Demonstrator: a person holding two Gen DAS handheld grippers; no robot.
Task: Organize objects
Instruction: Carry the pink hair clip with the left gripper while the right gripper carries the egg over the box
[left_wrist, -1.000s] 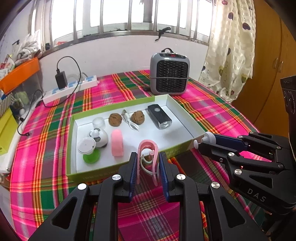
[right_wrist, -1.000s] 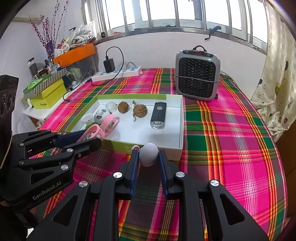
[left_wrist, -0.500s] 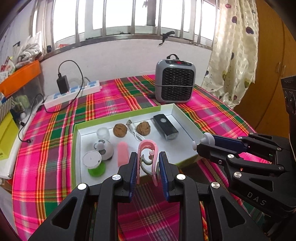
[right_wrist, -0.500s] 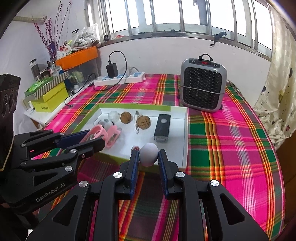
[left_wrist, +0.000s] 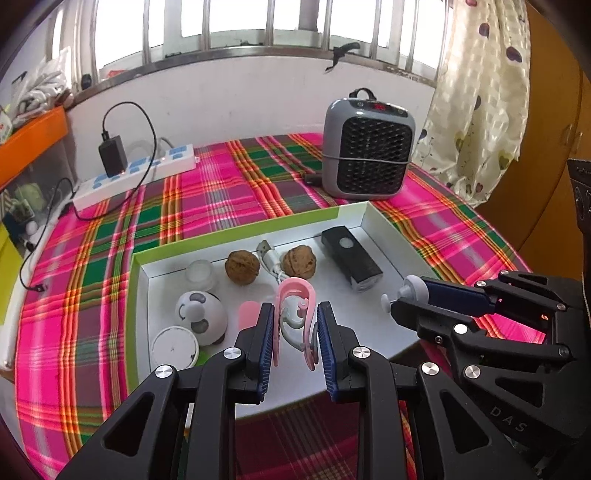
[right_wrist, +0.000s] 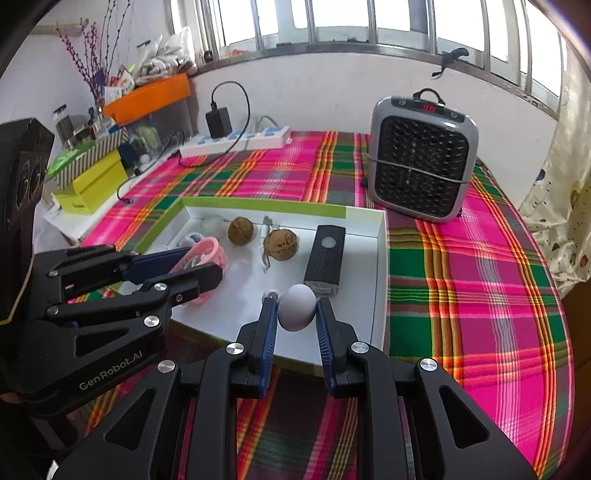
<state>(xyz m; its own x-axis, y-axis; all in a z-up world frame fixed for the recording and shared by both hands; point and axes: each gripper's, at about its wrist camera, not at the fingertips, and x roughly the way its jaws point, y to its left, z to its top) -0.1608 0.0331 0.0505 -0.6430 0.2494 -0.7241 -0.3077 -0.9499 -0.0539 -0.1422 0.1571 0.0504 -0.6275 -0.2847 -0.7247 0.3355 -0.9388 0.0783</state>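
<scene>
Your left tool (left_wrist: 294, 325) is clamping a pink clip (left_wrist: 297, 295) between its blue pads, and you are holding it over the near part of the white tray (left_wrist: 373, 218). Your right tool (right_wrist: 295, 314) is gripping a pale grey knob (right_wrist: 297, 307) and is hovering above the tray's near edge, toward its 5 o'clock corner. In the left wrist view that right tool (left_wrist: 404, 295) is reaching in from 3 o'clock.

Inside the tray, two walnuts (left_wrist: 242, 266) are lying toward 12 o'clock with a small white cable (left_wrist: 271, 260) between them. A black flashlight (left_wrist: 351, 264) is lying toward 2 o'clock. A panda-face toy (left_wrist: 200, 317) and a white round lid (left_wrist: 174, 347) are sitting at 9 o'clock.

The tray is resting on the plaid-covered bench (right_wrist: 480, 266), with a grey heater (right_wrist: 421, 158) beyond it at 1 o'clock.
</scene>
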